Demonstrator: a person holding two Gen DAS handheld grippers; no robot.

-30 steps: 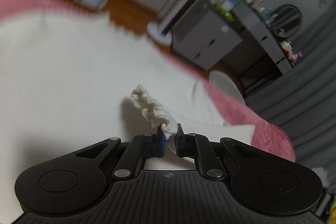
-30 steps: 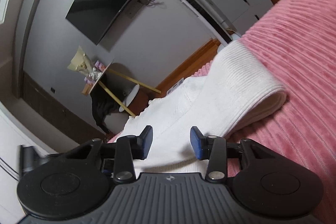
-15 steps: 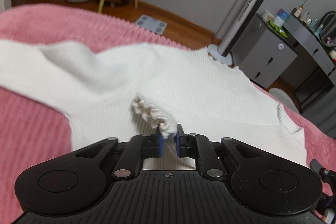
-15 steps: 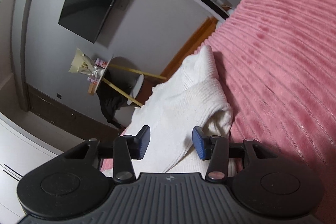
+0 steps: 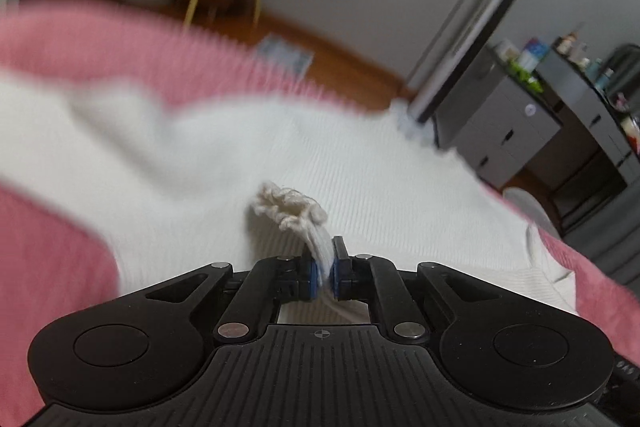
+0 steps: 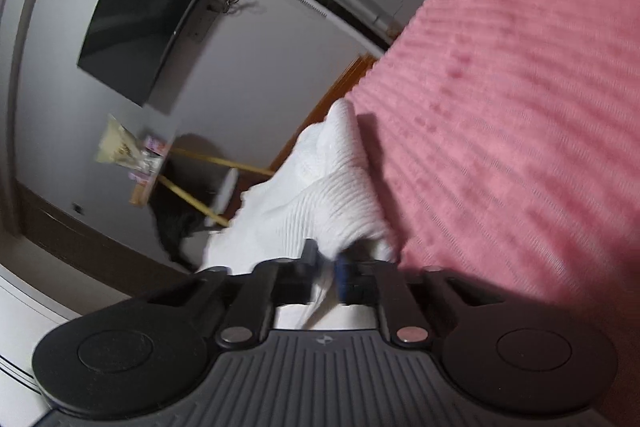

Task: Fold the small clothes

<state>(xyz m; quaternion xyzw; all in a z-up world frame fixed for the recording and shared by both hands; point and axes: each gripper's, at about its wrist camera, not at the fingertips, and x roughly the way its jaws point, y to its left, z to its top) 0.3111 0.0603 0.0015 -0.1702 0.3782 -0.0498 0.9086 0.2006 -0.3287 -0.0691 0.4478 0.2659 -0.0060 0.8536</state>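
We see the white garment point(image 5: 360, 163) lying spread on the pink blanket point(image 5: 52, 267). The left gripper point(image 5: 325, 273) pinches its frilly edge point(image 5: 290, 205); the right gripper point(image 6: 326, 269) has just closed on another fold point(image 6: 332, 195).

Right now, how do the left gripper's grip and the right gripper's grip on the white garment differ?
The left gripper pinches a frilled, bunched edge of the white ribbed garment, which stands up above its pads. The right gripper clamps a smooth ribbed fold, with no frill showing. The left looks over cloth spread across the pink bedspread; the right sees cloth heaped beside bare bedspread. Both are shut on the same garment.
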